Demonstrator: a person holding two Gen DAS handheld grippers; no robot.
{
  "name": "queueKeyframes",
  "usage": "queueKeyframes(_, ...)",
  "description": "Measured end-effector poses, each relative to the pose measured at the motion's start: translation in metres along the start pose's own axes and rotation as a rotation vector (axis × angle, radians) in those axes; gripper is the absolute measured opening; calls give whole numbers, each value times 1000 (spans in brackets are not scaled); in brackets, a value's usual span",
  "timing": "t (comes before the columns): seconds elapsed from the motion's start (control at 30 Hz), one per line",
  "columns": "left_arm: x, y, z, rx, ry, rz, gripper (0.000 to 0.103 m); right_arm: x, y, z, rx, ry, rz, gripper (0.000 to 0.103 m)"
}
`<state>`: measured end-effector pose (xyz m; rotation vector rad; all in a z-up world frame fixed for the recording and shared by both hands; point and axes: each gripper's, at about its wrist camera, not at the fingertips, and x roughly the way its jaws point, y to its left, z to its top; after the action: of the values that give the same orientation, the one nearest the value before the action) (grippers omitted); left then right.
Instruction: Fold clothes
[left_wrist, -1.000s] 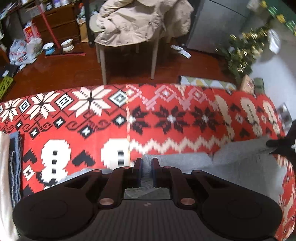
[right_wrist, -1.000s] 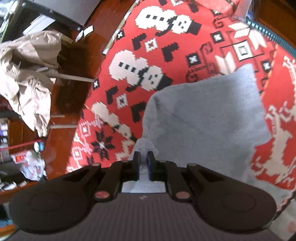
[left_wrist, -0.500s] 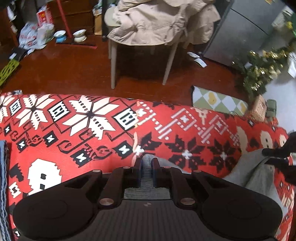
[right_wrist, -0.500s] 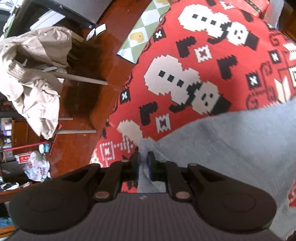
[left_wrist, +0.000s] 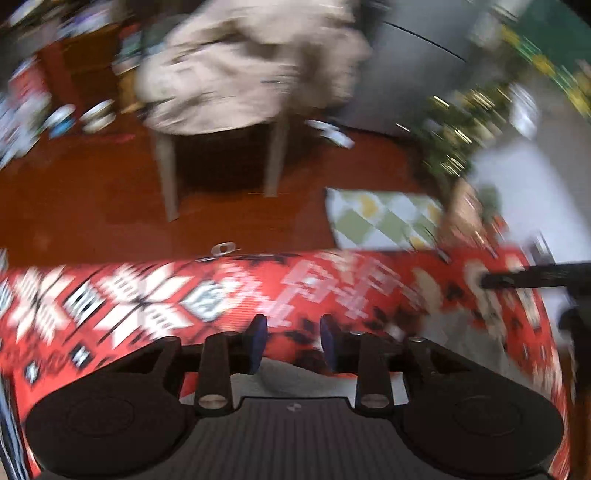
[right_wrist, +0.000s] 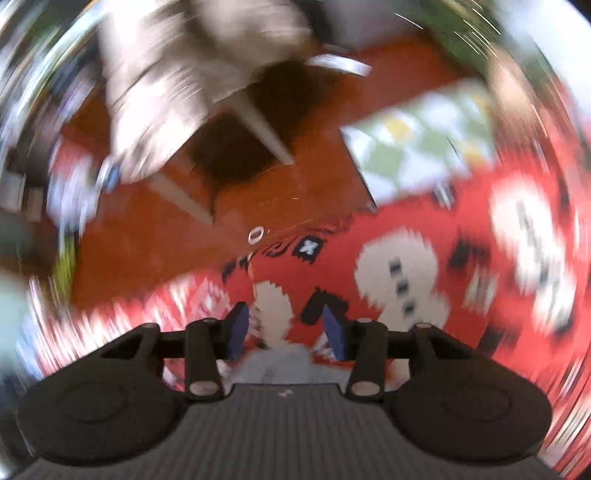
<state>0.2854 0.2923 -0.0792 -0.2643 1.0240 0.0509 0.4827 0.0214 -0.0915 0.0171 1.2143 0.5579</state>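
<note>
Letting go of the gray cloth at bottom middle: left gripper and right gripper opening, nothing pinched. Could slide off the red blanket edge and unfold.

This is a lived-in room of a home, both views blurred. A red blanket knitted with white snowflakes and snowmen covers the near surface, above a reddish-brown wooden floor. A beige coat is heaped on a pale-legged chair. A small mat with green and yellow diamonds lies on the floor beside greenery strung with gold tinsel — Christmas decoration, it seems. Bowls and bags sit on the floor at the far left — ordinary household clutter, too smeared to name more closely.
</note>
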Motion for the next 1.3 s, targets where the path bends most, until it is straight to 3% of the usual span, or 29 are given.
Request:
queueKeyframes(0.1,9,-32,-3,150,30,-65,38,6,22,-14,-387,58,-26,36)
queueKeyframes(0.2,22,-60,-8,282,59,-116,40,12,39,-35,-707,111,-49,35)
queueKeyframes(0.33,42,-91,-15,482,72,-136,46,18,54,-55,-1084,110,-56,34)
queueKeyframes(0.47,52,-108,-17,580,90,-170,49,24,67,-53,-1299,108,-17,35)
queueKeyframes(0.7,64,-127,-22,690,102,-206,53,31,81,-65,-1646,199,80,33)
queueKeyframes(0.73,63,-128,-23,692,101,-204,53,33,81,-67,-1665,220,80,28)
queueKeyframes(0.77,61,-126,-23,690,100,-201,53,34,81,-67,-1666,245,76,13)
queueKeyframes(0.8,59,-124,-24,685,99,-196,53,34,80,-67,-1652,266,79,10)
queueKeyframes(1.07,2,-64,-30,686,62,-46,56,9,65,-66,-1379,275,93,9)
queueKeyframes(1.2,-7,-27,-28,764,108,54,60,-5,62,-68,-1237,284,99,9)
queueKeyframes(1.3,-3,-9,-31,872,142,82,60,-14,64,-72,-1146,296,107,9)
